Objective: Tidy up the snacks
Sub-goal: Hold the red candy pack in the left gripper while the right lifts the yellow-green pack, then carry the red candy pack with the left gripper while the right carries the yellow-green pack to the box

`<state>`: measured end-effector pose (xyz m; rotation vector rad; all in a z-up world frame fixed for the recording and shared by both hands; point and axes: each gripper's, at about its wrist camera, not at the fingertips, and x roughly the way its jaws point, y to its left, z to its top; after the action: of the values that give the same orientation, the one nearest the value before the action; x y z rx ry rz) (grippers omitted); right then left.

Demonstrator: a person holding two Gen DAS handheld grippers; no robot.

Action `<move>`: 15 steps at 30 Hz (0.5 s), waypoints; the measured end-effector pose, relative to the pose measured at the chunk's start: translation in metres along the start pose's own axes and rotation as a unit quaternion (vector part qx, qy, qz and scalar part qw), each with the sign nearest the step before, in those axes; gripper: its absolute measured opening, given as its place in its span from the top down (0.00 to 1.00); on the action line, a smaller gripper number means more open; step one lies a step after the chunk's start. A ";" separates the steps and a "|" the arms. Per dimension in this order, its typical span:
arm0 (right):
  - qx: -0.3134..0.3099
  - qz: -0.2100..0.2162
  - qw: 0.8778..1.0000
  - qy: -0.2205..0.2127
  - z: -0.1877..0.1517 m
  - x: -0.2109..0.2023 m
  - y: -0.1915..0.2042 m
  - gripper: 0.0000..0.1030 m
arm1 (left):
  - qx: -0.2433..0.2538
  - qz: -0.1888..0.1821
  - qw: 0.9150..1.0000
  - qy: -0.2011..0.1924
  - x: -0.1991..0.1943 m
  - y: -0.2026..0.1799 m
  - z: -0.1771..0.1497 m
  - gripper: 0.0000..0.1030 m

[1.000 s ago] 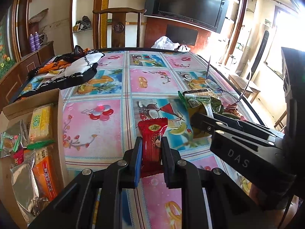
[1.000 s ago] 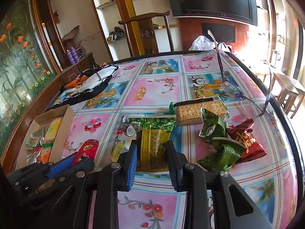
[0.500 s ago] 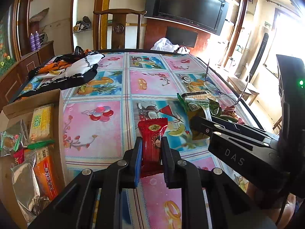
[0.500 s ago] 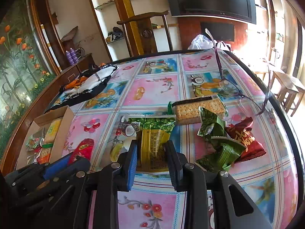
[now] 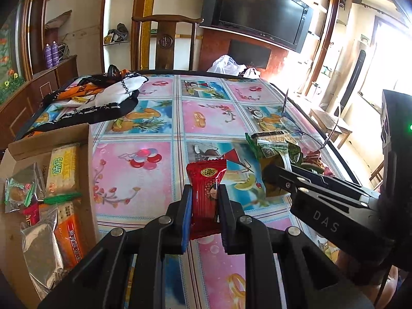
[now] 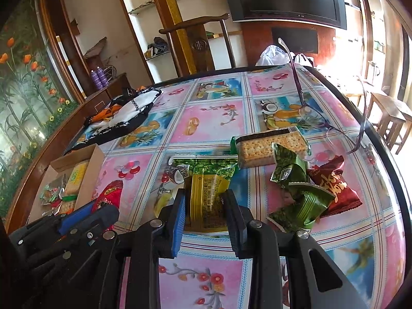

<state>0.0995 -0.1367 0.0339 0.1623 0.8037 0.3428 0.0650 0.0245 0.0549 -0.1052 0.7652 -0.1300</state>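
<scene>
1. Cardboard box [image 5: 88, 159], open top, at the worktop [image 5: 211, 118] left edge. Inside it: yellow cracker pack [image 5: 63, 170], orange pack [image 5: 69, 237], silver foil pouch [image 5: 42, 247], small clear-wrapped cookie [image 5: 18, 193].
2. Left claw [image 5: 204, 193] clenched on a glossy red snack packet [image 5: 207, 180], crimped ends, just right of the box.
3. Right claw [image 6: 206, 200] clamped on a flat green-and-yellow packet [image 6: 208, 185], further right of the box.
4. Beyond that packet, away from the box: clear-wrapped square crackers [image 6: 270, 146], crumpled green wrappers [image 6: 296, 193], dark red pouch [image 6: 334, 185].
5. Worktop cover: glossy, pink and blue fruit-print squares.
</scene>
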 end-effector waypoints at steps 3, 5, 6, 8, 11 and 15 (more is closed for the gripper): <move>-0.001 0.001 1.000 0.001 0.000 0.000 0.000 0.70 | -0.005 0.001 1.000 -0.003 -0.002 0.003 0.002 0.83; -0.002 0.003 1.000 0.001 -0.001 0.000 0.002 0.70 | -0.007 0.008 1.000 -0.008 -0.005 0.005 0.003 0.83; -0.003 0.004 1.000 0.001 -0.001 0.000 0.003 0.70 | -0.007 0.012 1.000 -0.012 -0.006 0.007 0.004 0.83; -0.008 0.010 1.000 0.000 -0.002 -0.001 0.007 0.70 | -0.011 0.020 1.000 -0.021 -0.011 0.013 0.006 0.83; -0.020 0.015 1.000 -0.001 -0.003 -0.001 0.015 0.70 | -0.027 0.025 0.999 -0.034 -0.020 0.027 0.011 0.83; -0.041 0.030 0.999 -0.004 -0.008 -0.002 0.032 0.70 | -0.046 0.048 0.996 -0.052 -0.033 0.051 0.015 0.83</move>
<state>0.0847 -0.1079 0.0382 0.1111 0.7773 0.4314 0.0560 0.0805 0.0809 -0.1619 0.6710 0.0025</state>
